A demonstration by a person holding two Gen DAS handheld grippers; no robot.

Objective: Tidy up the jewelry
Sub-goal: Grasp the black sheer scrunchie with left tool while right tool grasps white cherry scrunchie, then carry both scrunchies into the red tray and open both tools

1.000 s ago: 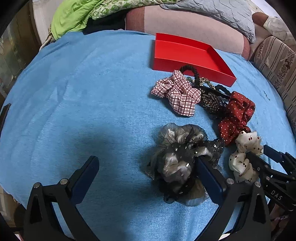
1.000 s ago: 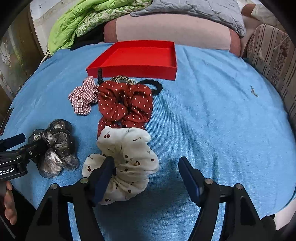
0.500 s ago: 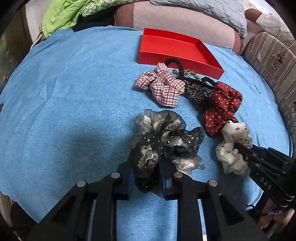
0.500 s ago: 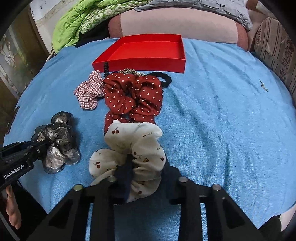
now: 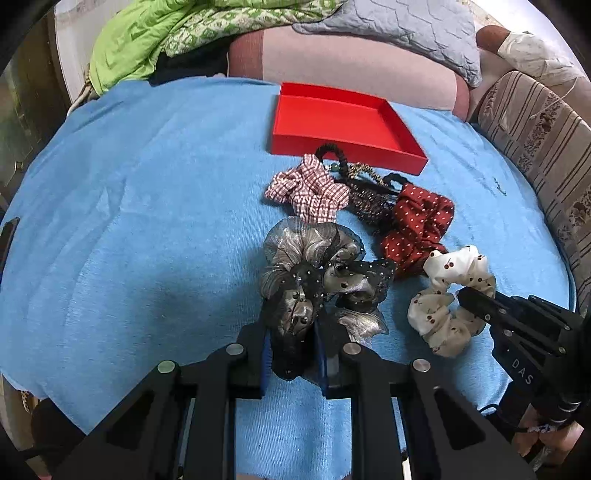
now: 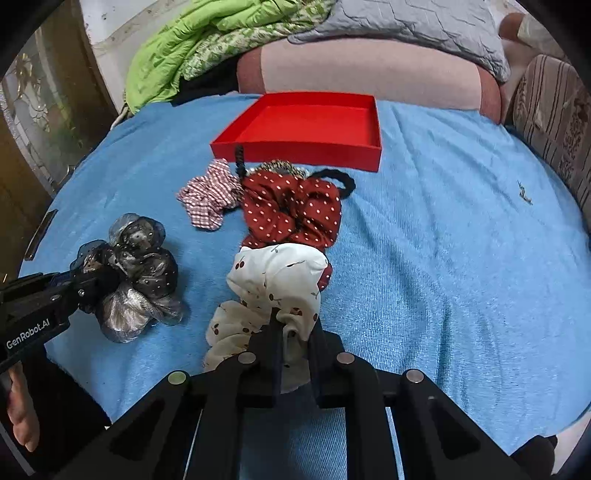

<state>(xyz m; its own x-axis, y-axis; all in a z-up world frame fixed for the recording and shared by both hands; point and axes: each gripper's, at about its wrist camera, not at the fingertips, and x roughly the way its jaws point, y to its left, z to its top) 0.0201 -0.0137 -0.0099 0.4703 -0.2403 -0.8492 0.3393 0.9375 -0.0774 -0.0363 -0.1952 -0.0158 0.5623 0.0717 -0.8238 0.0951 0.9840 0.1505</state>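
Observation:
My left gripper (image 5: 291,332) is shut on the near edge of a silver and black organza scrunchie (image 5: 314,266), raised a little off the blue cloth (image 5: 147,240). The jaws of my right gripper (image 6: 295,332) are closing, and a cream cherry-print scrunchie (image 6: 280,273) is pinched between them. An empty red tray (image 5: 343,144) lies at the far side. In front of it lie a red dotted scrunchie (image 5: 417,221), a plaid scrunchie (image 5: 314,192), a leopard-print scrunchie (image 5: 369,199) and a black hair tie (image 5: 332,151), bunched together.
Beyond the tray are a pink cushion (image 6: 369,74), a grey quilted pillow (image 6: 424,26) and a green blanket (image 6: 177,48). A striped sofa arm (image 5: 535,147) borders the right. A dark flat object (image 6: 40,232) lies at the cloth's left edge. A hand (image 6: 22,417) holds the left gripper.
Both grippers went from wide open to shut, the left on the silver-black scrunchie, the right on the cream one. The left gripper then rose slightly with its scrunchie.

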